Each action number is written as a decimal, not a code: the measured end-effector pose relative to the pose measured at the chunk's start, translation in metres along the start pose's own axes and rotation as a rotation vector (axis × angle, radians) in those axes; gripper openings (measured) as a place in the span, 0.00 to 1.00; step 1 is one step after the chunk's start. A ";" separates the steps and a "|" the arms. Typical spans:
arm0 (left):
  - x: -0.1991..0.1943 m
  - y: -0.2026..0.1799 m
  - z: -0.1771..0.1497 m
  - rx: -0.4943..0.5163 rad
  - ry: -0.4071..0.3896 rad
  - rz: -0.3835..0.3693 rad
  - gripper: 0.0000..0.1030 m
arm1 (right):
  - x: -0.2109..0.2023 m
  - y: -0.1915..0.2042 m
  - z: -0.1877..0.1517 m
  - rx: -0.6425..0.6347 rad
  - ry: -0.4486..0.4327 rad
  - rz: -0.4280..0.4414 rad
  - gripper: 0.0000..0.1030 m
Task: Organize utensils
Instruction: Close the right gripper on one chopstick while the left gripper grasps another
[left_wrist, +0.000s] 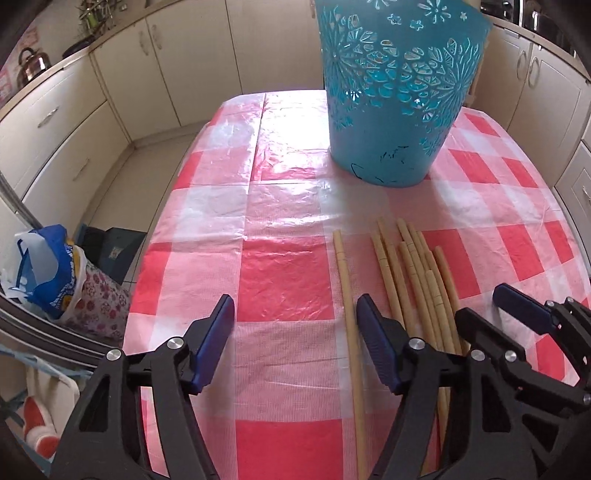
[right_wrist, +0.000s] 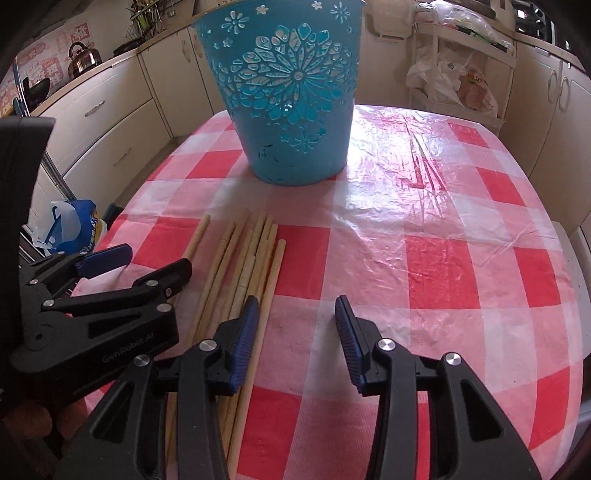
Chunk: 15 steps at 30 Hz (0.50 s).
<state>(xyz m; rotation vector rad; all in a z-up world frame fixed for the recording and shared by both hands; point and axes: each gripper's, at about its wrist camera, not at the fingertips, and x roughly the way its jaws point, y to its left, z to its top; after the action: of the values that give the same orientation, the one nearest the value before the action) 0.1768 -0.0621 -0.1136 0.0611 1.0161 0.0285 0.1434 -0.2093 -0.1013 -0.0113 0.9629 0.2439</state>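
Note:
Several pale wooden chopsticks (left_wrist: 413, 280) lie in a loose bundle on the red-and-white checked tablecloth (left_wrist: 288, 229); one chopstick (left_wrist: 345, 280) lies apart on the left. They also show in the right wrist view (right_wrist: 247, 266). A teal cut-out plastic basket (left_wrist: 399, 92) stands upright behind them, also in the right wrist view (right_wrist: 291, 92). My left gripper (left_wrist: 295, 321) is open and empty, just left of the bundle. My right gripper (right_wrist: 295, 321) is open and empty, just right of the bundle, and it shows in the left wrist view (left_wrist: 487, 306).
The table edge (left_wrist: 155, 236) drops to the floor on the left, where bags (left_wrist: 55, 273) sit. Cream kitchen cabinets (left_wrist: 122, 74) surround the table. A kettle (right_wrist: 83, 55) stands on the counter. A white rack with bags (right_wrist: 458, 74) stands behind the table.

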 end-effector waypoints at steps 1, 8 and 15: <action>0.001 -0.001 0.001 0.007 -0.001 -0.001 0.61 | 0.001 -0.001 0.000 -0.004 0.000 -0.009 0.40; -0.001 -0.007 0.002 0.032 -0.009 -0.024 0.40 | 0.003 -0.004 0.004 -0.034 0.012 0.018 0.24; -0.003 -0.004 0.004 0.010 0.017 -0.173 0.05 | 0.006 -0.008 0.011 -0.063 0.057 0.107 0.06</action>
<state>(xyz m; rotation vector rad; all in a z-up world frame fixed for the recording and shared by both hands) 0.1782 -0.0663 -0.1089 -0.0179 1.0356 -0.1343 0.1571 -0.2143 -0.1007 -0.0248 1.0138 0.3745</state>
